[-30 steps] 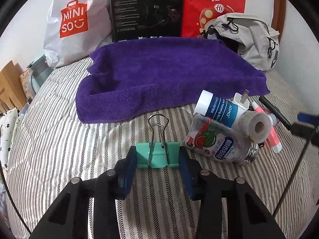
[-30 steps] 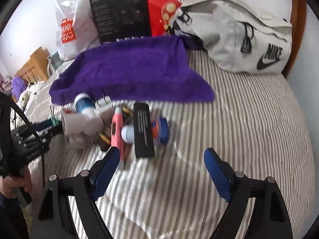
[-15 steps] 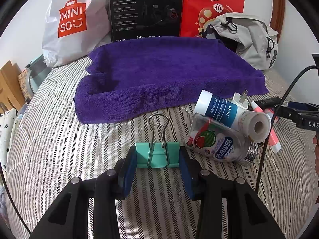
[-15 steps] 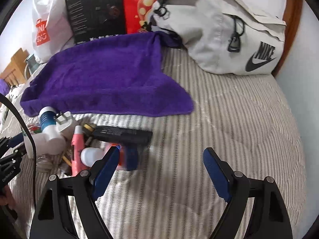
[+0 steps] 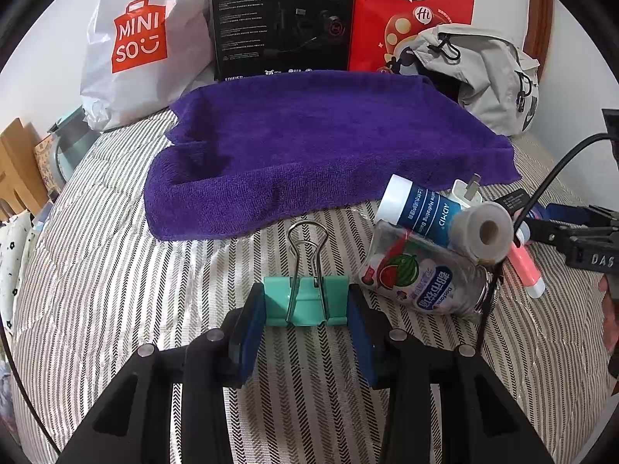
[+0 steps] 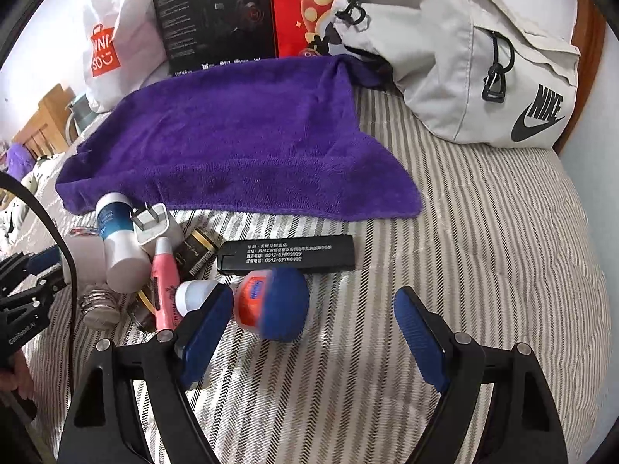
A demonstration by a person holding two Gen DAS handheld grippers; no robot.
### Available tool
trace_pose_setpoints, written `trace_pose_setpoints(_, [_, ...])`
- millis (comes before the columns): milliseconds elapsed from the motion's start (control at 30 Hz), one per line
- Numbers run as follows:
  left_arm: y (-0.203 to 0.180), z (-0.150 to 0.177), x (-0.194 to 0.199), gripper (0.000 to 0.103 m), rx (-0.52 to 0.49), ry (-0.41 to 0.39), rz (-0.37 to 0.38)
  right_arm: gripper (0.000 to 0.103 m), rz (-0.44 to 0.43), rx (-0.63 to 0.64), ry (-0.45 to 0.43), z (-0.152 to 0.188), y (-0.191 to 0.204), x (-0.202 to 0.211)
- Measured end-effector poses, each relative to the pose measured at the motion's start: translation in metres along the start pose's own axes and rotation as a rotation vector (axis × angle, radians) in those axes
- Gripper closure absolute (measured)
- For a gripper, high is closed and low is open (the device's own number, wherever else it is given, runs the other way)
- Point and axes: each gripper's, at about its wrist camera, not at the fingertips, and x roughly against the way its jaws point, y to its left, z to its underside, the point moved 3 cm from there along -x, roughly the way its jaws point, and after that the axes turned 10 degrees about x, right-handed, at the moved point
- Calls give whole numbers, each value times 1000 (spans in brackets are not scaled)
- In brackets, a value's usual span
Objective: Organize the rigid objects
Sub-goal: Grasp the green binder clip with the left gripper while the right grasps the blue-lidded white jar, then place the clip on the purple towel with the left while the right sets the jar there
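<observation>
Held low and level over the striped bedspread (image 5: 116, 270), the left gripper (image 5: 305, 303) clamps a teal binder clip (image 5: 305, 299) just near of the purple towel (image 5: 309, 147), while the right gripper (image 6: 309, 321) hangs wide apart, its left finger beside a blue-and-orange bottle (image 6: 272, 303) lying on the bed.

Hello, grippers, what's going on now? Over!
Left gripper shut on teal metal binder clip. Right gripper open beside blue-capped white bottle. Purple towel ahead, nothing blocking.

Teal binder clip (image 5: 305, 299) (wire handles up) between left gripper (image 5: 305, 324) pads, near purple towel (image 5: 317, 147).
</observation>
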Motion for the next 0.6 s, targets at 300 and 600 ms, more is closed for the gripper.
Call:
trace_pose_setpoints(300, [0,0,0,63,-3,0,-1,56,0,4,-71,5,13,2])
trace_pose_setpoints(600, [0,0,0,64,-1,2,0,82,-79,-34,-78,1,13,3])
